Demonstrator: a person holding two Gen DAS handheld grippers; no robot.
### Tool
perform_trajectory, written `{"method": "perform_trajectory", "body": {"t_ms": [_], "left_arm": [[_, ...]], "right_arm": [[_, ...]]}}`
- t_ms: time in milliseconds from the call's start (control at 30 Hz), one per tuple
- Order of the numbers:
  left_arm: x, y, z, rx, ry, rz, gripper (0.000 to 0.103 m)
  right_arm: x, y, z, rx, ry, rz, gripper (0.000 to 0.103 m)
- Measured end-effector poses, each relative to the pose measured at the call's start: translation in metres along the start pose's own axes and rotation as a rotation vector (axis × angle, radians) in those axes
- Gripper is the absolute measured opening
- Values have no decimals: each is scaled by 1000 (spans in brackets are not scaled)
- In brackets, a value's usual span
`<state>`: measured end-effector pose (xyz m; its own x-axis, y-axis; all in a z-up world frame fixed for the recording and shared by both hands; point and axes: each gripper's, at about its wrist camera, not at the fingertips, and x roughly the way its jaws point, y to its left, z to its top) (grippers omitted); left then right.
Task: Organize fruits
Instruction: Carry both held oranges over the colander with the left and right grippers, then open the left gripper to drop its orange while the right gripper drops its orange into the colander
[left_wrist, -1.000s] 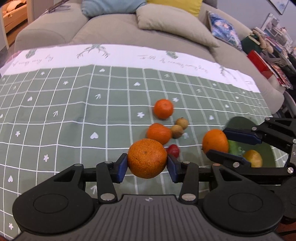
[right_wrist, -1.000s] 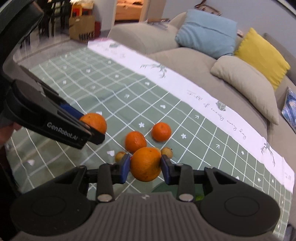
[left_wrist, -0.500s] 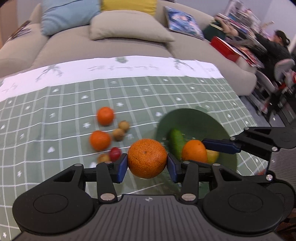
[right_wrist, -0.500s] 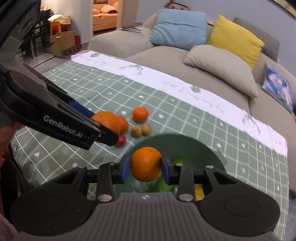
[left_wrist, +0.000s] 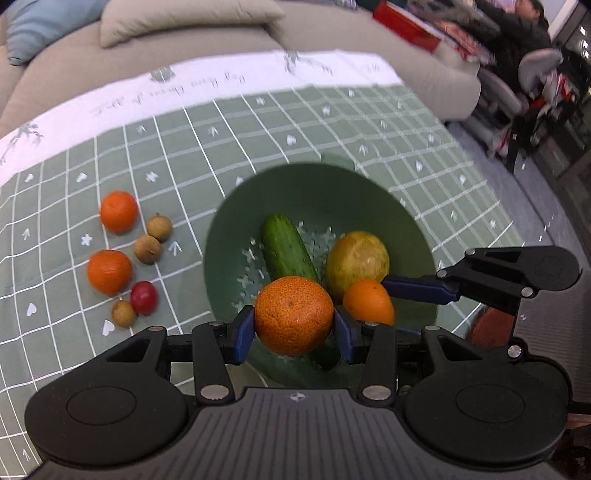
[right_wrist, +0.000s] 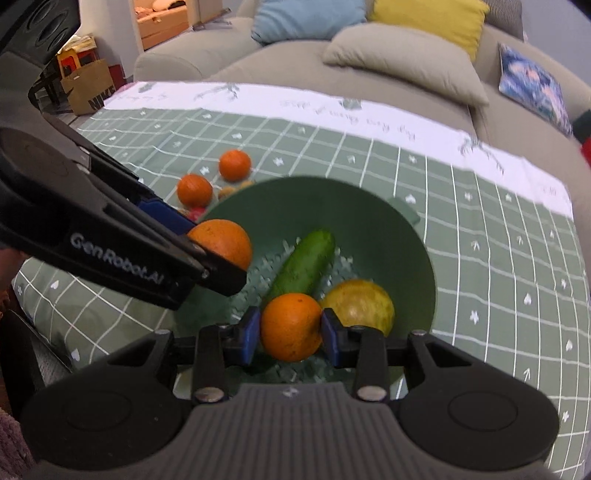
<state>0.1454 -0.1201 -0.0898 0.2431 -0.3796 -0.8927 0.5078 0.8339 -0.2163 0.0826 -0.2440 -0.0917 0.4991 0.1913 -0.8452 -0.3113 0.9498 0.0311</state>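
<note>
Both tongs hang over the green bowl (left_wrist: 417, 236), each clamped on an orange: left tongs (left_wrist: 294, 328) grip 1 (left_wrist: 293, 314), right tongs (right_wrist: 290, 334) another (right_wrist: 291, 326). The bowl holds a cucumber (left_wrist: 288, 251) and a yellowish fruit (left_wrist: 356, 258); 2 oranges (left_wrist: 109, 271) and small fruits (left_wrist: 147, 249) remain left of it.

My left gripper (left_wrist: 294, 328) is matt black plastic with a ribbed grey deck and small shiny metal pivot pins; its blue pads (left_wrist: 243, 334) look like soft rubber. Between them I see a mandarin (left_wrist: 293, 314) with coarse, pitted, dull peel. My right gripper (right_wrist: 290, 335) has the same finish, and its orange (right_wrist: 291, 326) has smoother, slightly glossy skin. Just ahead of both, the green bowl (left_wrist: 369, 192) looks like smooth satin plastic. The cucumber (left_wrist: 288, 251) in it is waxy and faintly bumpy. Under everything lies a matt woven tablecloth (left_wrist: 110, 155).
</note>
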Motion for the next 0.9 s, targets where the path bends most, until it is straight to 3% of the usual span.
{"method": "perform_trajectory", "body": {"t_ms": [267,533,900], "left_arm": [[26,-7,6,44,107,49,51],[44,-12,10,75,184,98,51],[48,-12,10,100,188,114,56]], "right_arm": [[22,-9,-5,45,68,26,33],[27,-9,-5,33,81,57,33],[29,-10,-4,36,104,52,34]]}}
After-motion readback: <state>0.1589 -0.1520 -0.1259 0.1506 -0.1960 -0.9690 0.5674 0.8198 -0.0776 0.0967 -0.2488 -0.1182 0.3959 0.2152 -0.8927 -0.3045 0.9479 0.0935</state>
